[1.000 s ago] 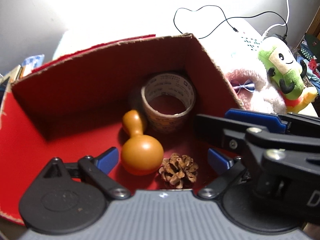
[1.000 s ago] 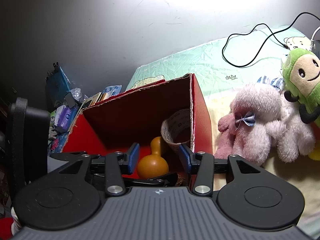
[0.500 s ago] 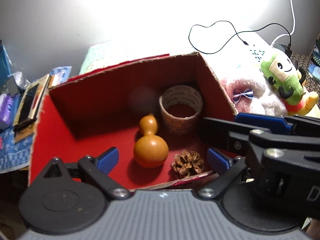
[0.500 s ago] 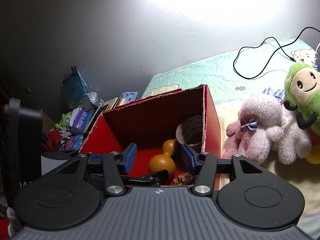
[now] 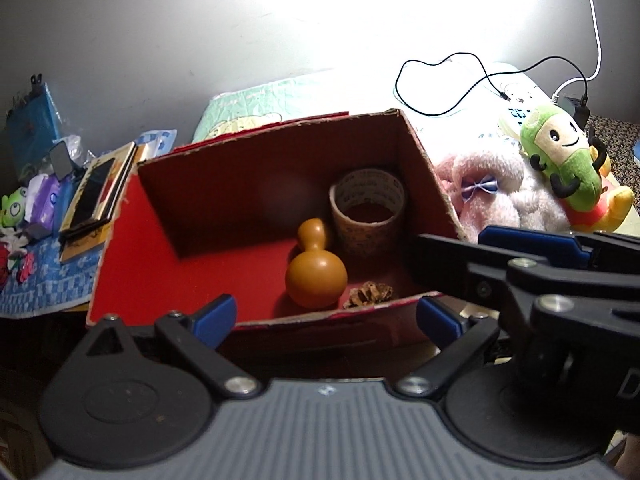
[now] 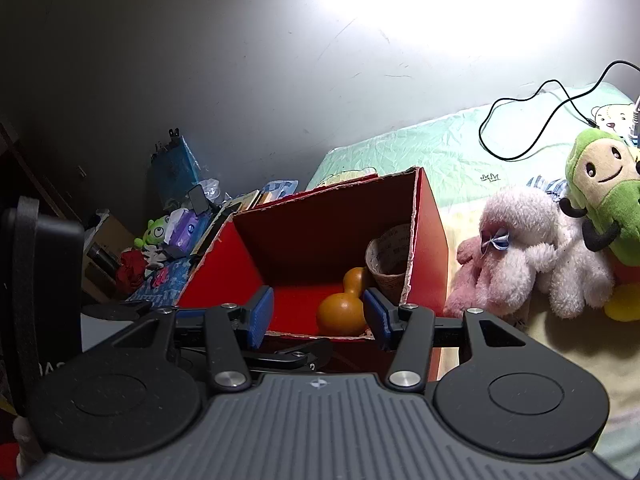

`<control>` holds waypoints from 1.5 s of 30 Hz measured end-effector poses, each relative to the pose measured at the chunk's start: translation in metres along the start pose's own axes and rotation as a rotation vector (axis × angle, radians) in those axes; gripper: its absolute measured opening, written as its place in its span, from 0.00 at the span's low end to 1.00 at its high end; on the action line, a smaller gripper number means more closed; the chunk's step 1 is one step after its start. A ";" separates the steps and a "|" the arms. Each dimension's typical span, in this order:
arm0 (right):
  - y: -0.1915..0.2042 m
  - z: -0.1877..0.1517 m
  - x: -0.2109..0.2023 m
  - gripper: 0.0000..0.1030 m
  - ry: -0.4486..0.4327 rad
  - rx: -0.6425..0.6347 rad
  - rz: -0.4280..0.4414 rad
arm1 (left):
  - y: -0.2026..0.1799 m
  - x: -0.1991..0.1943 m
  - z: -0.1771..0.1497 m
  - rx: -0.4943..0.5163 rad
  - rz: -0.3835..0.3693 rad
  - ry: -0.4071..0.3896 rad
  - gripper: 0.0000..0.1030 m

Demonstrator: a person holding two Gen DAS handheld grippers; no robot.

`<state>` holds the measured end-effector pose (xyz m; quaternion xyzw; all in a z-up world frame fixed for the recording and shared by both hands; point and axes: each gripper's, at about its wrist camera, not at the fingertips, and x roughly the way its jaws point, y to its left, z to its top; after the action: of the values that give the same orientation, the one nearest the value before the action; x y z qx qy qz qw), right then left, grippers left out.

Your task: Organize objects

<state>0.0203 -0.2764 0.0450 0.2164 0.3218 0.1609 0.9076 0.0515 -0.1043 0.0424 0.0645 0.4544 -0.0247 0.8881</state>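
An open red cardboard box (image 5: 132, 272) lies on the bed. Inside it are an orange wooden gourd (image 5: 316, 276), a roll of printed tape (image 5: 366, 212) standing behind it, and a pine cone (image 5: 370, 294) by the front wall. My left gripper (image 5: 326, 318) is open and empty, just short of the box's front edge. My right gripper (image 6: 320, 314) is also open and empty, above that front edge, with the gourd (image 6: 342, 312) and tape roll (image 6: 390, 256) beyond it. The right box wall (image 6: 432, 240) half hides the tape, and the pine cone is hidden in the right wrist view.
A pink and white plush (image 6: 520, 256) and a green plush (image 6: 604, 184) lie right of the box. A black cable (image 5: 440, 80) curls over the bedding behind. Books (image 5: 96, 200), a tissue pack and small items crowd the left side. A wall stands behind.
Both grippers have drawn back and upward from the box, so its front edge and surroundings now show. The right jaws have opened slightly wider. The objects in the box have not moved.
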 end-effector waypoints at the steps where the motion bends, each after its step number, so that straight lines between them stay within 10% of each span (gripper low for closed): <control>1: -0.001 -0.002 -0.001 0.52 0.003 -0.001 0.001 | -0.001 -0.001 -0.002 -0.006 0.000 0.003 0.94; 21: -0.020 -0.049 -0.001 0.53 0.190 0.045 0.021 | -0.039 0.005 -0.055 -0.060 -0.032 0.104 0.96; 45: -0.010 -0.075 0.048 0.53 0.388 0.124 0.057 | 0.038 0.026 -0.113 -0.279 -0.055 0.183 0.97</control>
<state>0.0088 -0.2422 -0.0369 0.2458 0.4935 0.2051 0.8087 -0.0204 -0.0507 -0.0404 -0.0697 0.5341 0.0203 0.8423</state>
